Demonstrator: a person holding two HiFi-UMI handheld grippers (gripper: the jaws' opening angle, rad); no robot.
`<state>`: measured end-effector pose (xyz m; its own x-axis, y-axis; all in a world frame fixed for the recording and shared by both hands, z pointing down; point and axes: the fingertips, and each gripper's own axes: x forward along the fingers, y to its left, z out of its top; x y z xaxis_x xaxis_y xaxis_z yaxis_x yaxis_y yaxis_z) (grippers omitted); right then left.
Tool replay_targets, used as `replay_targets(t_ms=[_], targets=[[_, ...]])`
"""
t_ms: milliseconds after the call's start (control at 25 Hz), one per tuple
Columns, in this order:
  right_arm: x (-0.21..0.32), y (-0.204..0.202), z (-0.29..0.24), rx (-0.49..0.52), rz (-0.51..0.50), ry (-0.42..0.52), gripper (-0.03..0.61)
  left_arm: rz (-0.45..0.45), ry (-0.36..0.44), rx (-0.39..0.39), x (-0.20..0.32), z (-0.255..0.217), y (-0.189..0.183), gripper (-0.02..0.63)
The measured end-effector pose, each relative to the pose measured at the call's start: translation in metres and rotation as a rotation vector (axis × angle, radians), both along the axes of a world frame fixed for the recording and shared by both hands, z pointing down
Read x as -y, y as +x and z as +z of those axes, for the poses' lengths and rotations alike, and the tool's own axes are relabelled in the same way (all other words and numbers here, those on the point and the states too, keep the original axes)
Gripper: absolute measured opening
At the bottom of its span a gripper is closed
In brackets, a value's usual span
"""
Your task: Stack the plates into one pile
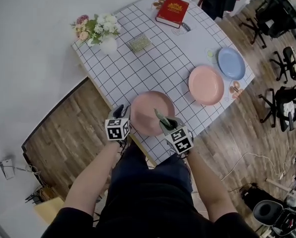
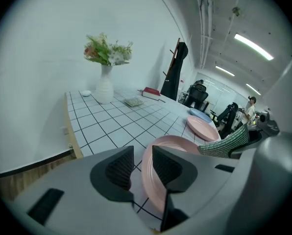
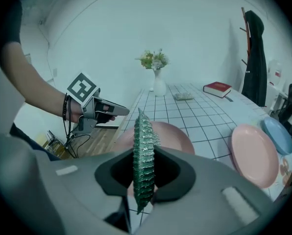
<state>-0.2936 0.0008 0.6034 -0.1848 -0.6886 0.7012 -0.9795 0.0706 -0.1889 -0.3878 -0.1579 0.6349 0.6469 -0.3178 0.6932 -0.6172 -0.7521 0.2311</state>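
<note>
Left claw (image 2: 142,155): Its jaws stand apart and pinch nothing. The rim of the near pink plate (image 1: 147,114) shows in the gap, but the pads do not press on it.
Near pink plate: It lies alone at the near edge of the table (image 1: 138,68), between the two claws.
Right claw (image 3: 145,163): It is clenched on a green striped thing (image 3: 143,146) that stands up between its jaws, over the right side of the near pink plate.
Far pink plate (image 1: 206,85): It lies by itself further right on the table, apart from the near one.
Blue plate (image 1: 231,63): It lies just beside the far pink plate, not on it.
Done so far: Nothing, I think. No plate sits on another.
Left to do: All three plates must still go into one pile.
</note>
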Motion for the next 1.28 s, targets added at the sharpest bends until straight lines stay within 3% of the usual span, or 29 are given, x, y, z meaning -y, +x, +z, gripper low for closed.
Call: replay_targets(t_ms=[200,480,720,1040,1280], targets=[[-0.004,0.016,-0.034,-0.006,-0.085,0.100,0.078,-0.164,0.102,-0.036,-0.014,-0.047,-0.021,-0.005],[-0.038,0.035,-0.075,-0.033,-0.229,0.190,0.079,-0.367,0.168,-0.109,-0.081,-0.101,-0.041,-0.006],[-0.070,0.050,-0.093,-0.061,-0.313,0.206,0.079,-0.498,0.222,-0.150,-0.138,-0.140,-0.060,-0.006],[-0.079,0.053,-0.116,-0.135,-0.366,0.247,0.080,-0.527,0.312,-0.168,-0.182,-0.185,-0.086,-0.006],[-0.084,0.048,-0.120,-0.189,-0.325,0.245,0.080,-0.505,0.326,-0.170,-0.199,-0.191,-0.104,-0.006]])
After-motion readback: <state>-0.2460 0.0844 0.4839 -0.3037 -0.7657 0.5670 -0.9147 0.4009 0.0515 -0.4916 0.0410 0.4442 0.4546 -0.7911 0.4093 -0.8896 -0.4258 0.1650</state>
